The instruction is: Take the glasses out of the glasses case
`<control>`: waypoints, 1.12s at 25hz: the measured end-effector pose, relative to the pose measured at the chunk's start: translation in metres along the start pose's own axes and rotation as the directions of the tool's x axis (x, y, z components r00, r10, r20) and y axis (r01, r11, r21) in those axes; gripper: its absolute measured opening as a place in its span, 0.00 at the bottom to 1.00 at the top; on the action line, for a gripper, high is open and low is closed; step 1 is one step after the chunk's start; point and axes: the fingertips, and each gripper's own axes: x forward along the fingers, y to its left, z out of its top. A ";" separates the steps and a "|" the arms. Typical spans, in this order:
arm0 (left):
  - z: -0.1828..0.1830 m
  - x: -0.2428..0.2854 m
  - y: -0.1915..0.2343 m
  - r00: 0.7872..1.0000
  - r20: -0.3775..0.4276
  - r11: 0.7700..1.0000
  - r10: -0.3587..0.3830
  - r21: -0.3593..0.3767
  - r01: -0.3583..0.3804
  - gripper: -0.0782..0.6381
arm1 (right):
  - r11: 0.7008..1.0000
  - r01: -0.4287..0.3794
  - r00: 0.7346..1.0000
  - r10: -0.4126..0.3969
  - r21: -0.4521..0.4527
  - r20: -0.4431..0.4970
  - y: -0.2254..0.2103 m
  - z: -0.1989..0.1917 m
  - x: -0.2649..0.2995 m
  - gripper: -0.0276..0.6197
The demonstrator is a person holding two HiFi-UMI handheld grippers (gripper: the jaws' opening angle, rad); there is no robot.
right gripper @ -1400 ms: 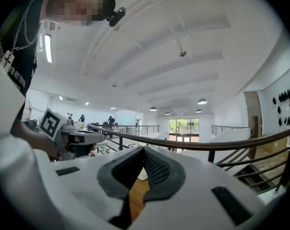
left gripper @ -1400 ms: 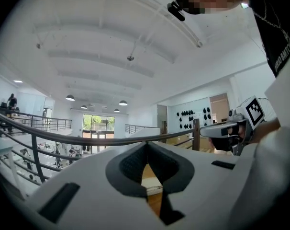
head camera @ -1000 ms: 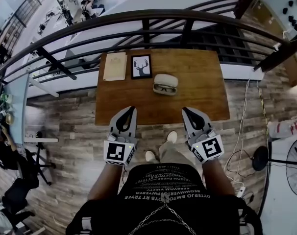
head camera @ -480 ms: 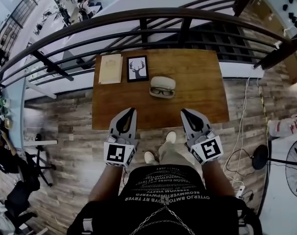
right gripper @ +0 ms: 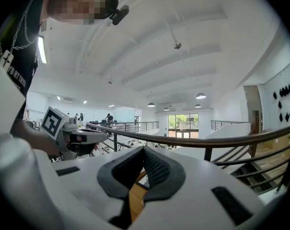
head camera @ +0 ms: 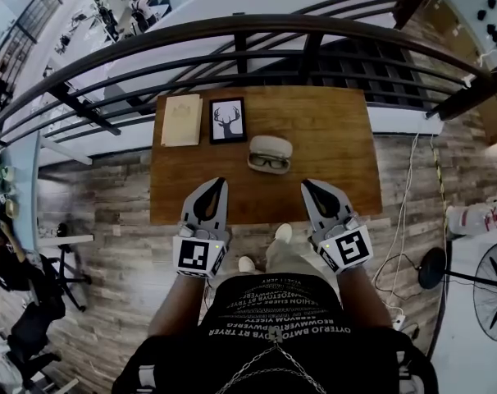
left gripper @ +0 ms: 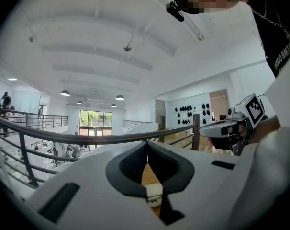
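The white glasses case (head camera: 271, 148) lies open on the wooden table (head camera: 339, 154), a little beyond its middle. Dark-framed glasses (head camera: 268, 162) rest in its lower half. My left gripper (head camera: 221, 181) reaches over the table's near edge, left of and nearer than the case, jaws shut and empty. My right gripper (head camera: 305, 183) does the same to the right, shut on nothing. In the left gripper view the closed tips (left gripper: 146, 144) frame a strip of table; the right gripper view shows its closed tips (right gripper: 144, 150) likewise. Neither gripper touches the case.
A framed deer picture (head camera: 227, 120) and a beige booklet (head camera: 181, 121) lie at the table's far left. A dark metal railing (head camera: 248, 25) runs just behind the table. A standing fan (head camera: 488, 290) and loose cables (head camera: 400, 261) are on the floor to the right.
Both grippers have moved forward together, and their tips now reach over the table's near edge. The table and case sit lower and nearer in the head view. The jaws stay shut.
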 end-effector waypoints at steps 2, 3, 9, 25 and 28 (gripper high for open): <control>0.002 0.010 0.003 1.000 0.002 1.000 0.007 0.002 -0.007 0.15 | 1.000 -0.001 1.000 0.001 -0.002 0.004 -0.008 0.003 0.006 0.07; 0.004 0.014 0.004 1.000 0.006 1.000 0.009 0.003 -0.009 0.15 | 1.000 -0.002 1.000 0.002 -0.002 0.005 -0.013 0.004 0.009 0.07; 0.017 0.046 0.009 1.000 0.019 1.000 0.019 0.013 -0.019 0.15 | 1.000 -0.018 1.000 0.018 -0.003 0.010 -0.037 0.010 0.026 0.07; 0.040 0.110 -0.006 0.995 0.038 0.996 0.088 0.028 -0.089 0.15 | 0.995 -0.096 0.991 0.093 0.022 0.101 -0.108 0.032 0.043 0.17; 0.039 0.118 -0.006 0.994 0.036 0.994 0.102 0.020 -0.103 0.15 | 0.991 -0.125 0.987 0.121 0.036 0.102 -0.118 0.029 0.050 0.32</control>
